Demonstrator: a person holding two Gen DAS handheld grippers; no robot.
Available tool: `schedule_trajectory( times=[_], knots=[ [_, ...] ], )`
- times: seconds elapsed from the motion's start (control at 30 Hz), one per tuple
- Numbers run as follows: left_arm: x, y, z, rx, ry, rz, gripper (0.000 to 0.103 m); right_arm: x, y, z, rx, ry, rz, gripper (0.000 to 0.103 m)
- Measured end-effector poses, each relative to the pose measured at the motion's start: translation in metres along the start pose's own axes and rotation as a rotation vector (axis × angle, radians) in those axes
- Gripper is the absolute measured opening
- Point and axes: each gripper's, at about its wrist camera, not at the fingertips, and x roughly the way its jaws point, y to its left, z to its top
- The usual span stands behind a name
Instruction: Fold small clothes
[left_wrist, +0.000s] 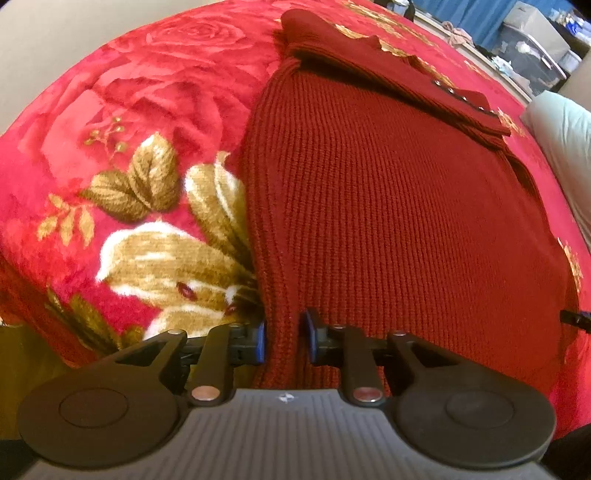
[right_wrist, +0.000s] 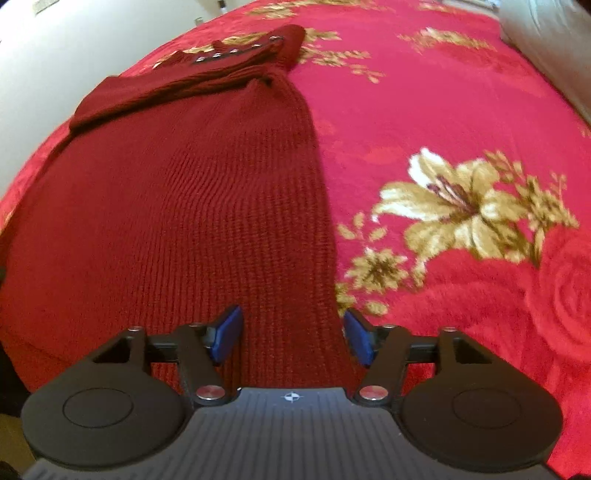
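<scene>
The dark red knit garment lies flat on the floral blanket, its long axis running away from both grippers. The left gripper pinches its near-left hem corner; the right gripper straddles the near-right corner, pads not pressing.

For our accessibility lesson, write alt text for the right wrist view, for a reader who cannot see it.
A dark red knitted garment lies spread on a red floral blanket, its right edge running between the blue pads of the right gripper, which stand apart from the knit. A row of metal studs marks the garment's far end.
</scene>
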Motion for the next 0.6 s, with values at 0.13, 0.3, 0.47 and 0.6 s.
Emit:
schedule_trajectory(
  times=[0.13,0.3,0.47,0.6],
  knots=[
    [-0.004,-0.006,-0.002,0.037,-0.036,0.002,0.013,-0.009,0.000,0.004,0.019,-0.025,0.044,0.013],
    [-0.030,-0.034,0.001,0.170,-0.150,-0.044,0.011,-0.036,-0.005,0.011,0.098,-0.132,0.122,0.011],
    [-0.091,-0.046,0.011,0.177,-0.297,-0.168,0.010,-0.101,-0.005,0.023,0.147,-0.344,0.268,0.010],
    [-0.148,-0.041,0.019,0.177,-0.379,-0.248,0.009,-0.151,-0.004,0.027,0.184,-0.461,0.333,0.009]
  ],
)
